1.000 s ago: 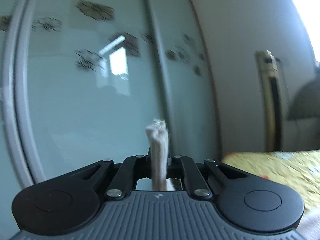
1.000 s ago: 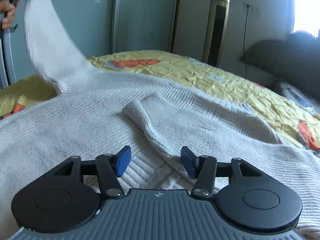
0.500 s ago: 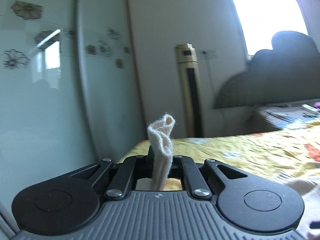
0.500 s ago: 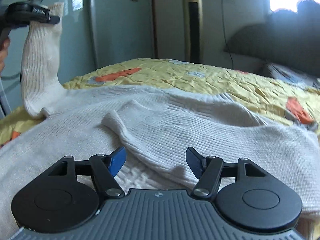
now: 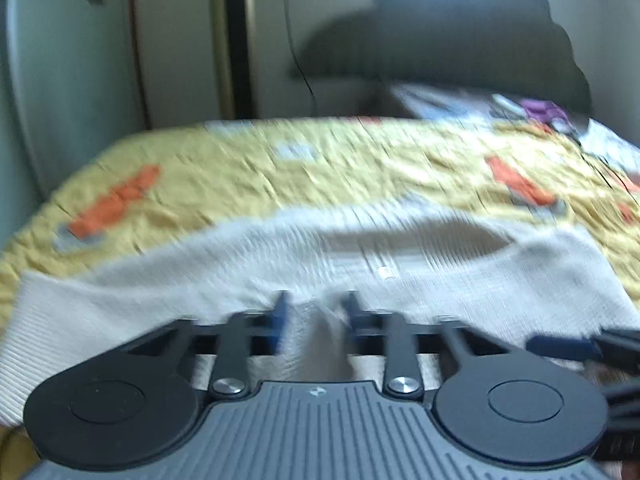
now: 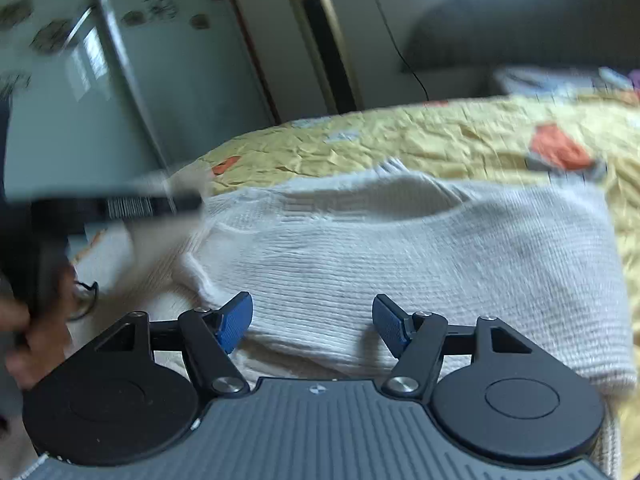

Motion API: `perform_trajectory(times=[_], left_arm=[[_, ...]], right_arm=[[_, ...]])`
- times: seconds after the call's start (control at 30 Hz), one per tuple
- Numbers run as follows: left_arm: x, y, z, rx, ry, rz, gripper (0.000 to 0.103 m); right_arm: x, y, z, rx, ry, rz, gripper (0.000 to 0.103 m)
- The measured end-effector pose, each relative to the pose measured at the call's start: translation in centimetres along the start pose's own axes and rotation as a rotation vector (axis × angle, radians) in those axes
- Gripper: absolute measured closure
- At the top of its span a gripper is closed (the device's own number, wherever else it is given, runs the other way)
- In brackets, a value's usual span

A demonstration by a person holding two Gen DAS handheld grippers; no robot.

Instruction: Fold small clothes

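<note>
A cream knitted sweater (image 6: 400,248) lies spread on the yellow bedspread (image 6: 440,136), neck opening at the far side; it also shows in the left wrist view (image 5: 400,264). My left gripper (image 5: 316,316) is low over the sweater with its jaws apart; the sleeve cuff (image 5: 320,340) lies loose between them. The view is blurred. My right gripper (image 6: 312,318) is open and empty, just above the folded right half of the sweater. The left gripper also shows blurred at the left of the right wrist view (image 6: 120,204).
The yellow bedspread (image 5: 320,168) has orange patches. A tall gold tower fan (image 6: 320,36) stands by the wall. Pale green wardrobe doors (image 6: 100,60) are at the left. A dark pillow pile (image 5: 460,32) lies at the head of the bed.
My left gripper has swung down from high in the air to the sweater, carrying the sleeve across, and its jaws have opened. The right gripper stayed open and shifted slightly.
</note>
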State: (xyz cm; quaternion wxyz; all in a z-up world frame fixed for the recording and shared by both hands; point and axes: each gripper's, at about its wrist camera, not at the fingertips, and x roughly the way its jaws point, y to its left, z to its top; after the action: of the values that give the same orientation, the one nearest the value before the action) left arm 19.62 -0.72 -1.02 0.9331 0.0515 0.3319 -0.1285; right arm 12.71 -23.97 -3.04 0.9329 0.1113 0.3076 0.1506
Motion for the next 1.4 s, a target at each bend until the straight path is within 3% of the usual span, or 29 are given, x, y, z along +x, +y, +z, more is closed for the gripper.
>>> perform_trajectory(times=[0.03, 0.13, 0.27, 0.37, 0.5, 0.57, 0.7, 0.73, 0.83, 0.87, 0.9, 0.97, 1.13, 1.33, 1.4], left_arm=[[-0.3, -0.2, -0.5, 0.008, -0.009, 0.001, 0.023], [-2.4, -0.1, -1.1, 0.047, -0.118, 0.042, 0.006], [-5.1, 1.7, -0.8, 0.012, -0.175, 0.095, 0.005], [-6.7, 4.1, -1.2, -0.062, -0.171, 0.151, 0.005], [-8.7, 6.2, -4.1, -0.105, -0.170, 0.201, 0.005], [-9.5, 6.3, -5.6, -0.077, -0.173, 0.224, 0.005], [-10.2, 5.0, -8.1, 0.042, -0.196, 0.268, 0.005], [-10.2, 4.7, -8.6, 0.069, -0.198, 0.272, 0.005], [-9.4, 4.3, -9.2, 0.102, -0.175, 0.269, 0.005], [-9.1, 4.3, -9.2, 0.100, -0.164, 0.265, 0.005], [-9.0, 4.3, -9.2, 0.096, -0.154, 0.261, 0.005], [-9.0, 4.5, -8.8, 0.085, -0.147, 0.255, 0.005], [-9.3, 5.6, -7.3, 0.033, -0.121, 0.235, 0.005], [-8.5, 6.8, -7.0, -0.042, -0.083, 0.253, 0.005], [-8.2, 7.3, -7.2, -0.083, -0.060, 0.236, 0.005]], right_arm=[[0.1, -0.4, 0.0, 0.017, 0.006, 0.008, 0.033], [0.2, -0.7, 0.2, 0.040, 0.013, 0.023, 0.033], [0.7, -0.8, 0.7, 0.084, 0.013, 0.053, 0.031], [1.5, -0.7, 1.2, 0.156, 0.023, 0.142, 0.032], [3.6, -0.1, 2.2, 0.230, 0.070, 0.258, 0.035], [5.1, 0.4, 2.9, 0.250, 0.103, 0.291, 0.036], [8.9, 1.0, 3.5, 0.303, 0.189, 0.350, 0.050], [9.6, 1.2, 3.6, 0.316, 0.194, 0.349, 0.050], [11.0, 1.0, 3.9, 0.378, 0.193, 0.353, 0.063], [11.4, 0.8, 4.0, 0.404, 0.194, 0.354, 0.070], [11.7, 0.6, 3.9, 0.428, 0.195, 0.349, 0.086], [12.0, 0.6, 3.9, 0.444, 0.190, 0.329, 0.093], [10.3, 1.6, 4.8, 0.336, 0.098, 0.268, 0.095], [6.3, 2.4, 8.2, 0.135, -0.063, 0.104, 0.100], [5.7, 1.3, 9.3, 0.137, -0.070, 0.087, 0.100]])
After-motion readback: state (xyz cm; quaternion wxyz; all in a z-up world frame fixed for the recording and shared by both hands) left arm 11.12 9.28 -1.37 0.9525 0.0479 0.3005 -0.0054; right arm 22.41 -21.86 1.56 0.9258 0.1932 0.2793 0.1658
